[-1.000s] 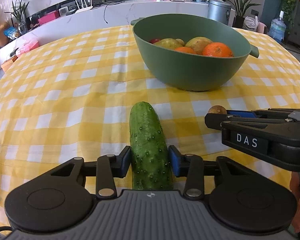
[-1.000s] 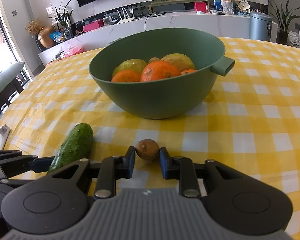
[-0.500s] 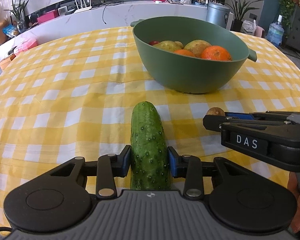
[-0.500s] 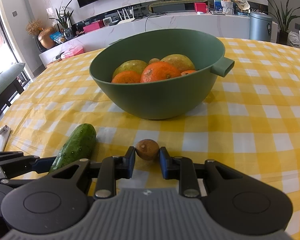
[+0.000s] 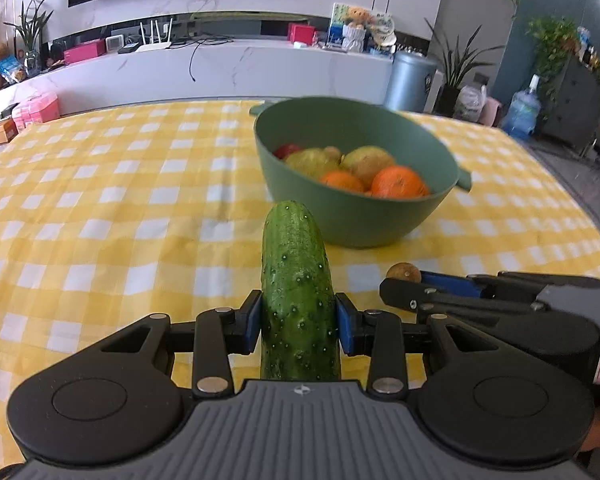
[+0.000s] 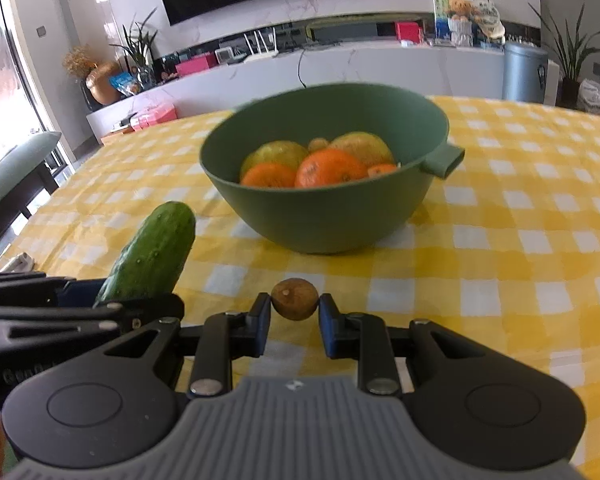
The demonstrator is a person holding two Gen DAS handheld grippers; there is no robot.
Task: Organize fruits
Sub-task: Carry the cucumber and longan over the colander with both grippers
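Observation:
My left gripper (image 5: 298, 322) is shut on a green cucumber (image 5: 296, 288) and holds it above the table, pointing at the green bowl (image 5: 356, 216). The bowl holds oranges, pears and a red fruit. My right gripper (image 6: 294, 316) is shut on a small brown round fruit (image 6: 294, 298), lifted off the cloth. The bowl (image 6: 324, 220) stands ahead of it. The cucumber (image 6: 152, 256) shows at its left, and the brown fruit (image 5: 403, 272) shows at the right of the left wrist view.
The table wears a yellow and white checked cloth (image 5: 120, 208). A white counter with boxes, a router and plants runs behind it (image 5: 180, 68). A grey bin (image 5: 414, 80) stands at the back right. A chair (image 6: 12, 172) is at the left edge.
Both grippers have risen off the table with their fruit. The bowl now sits lower and farther in both views, showing more of the room behind.

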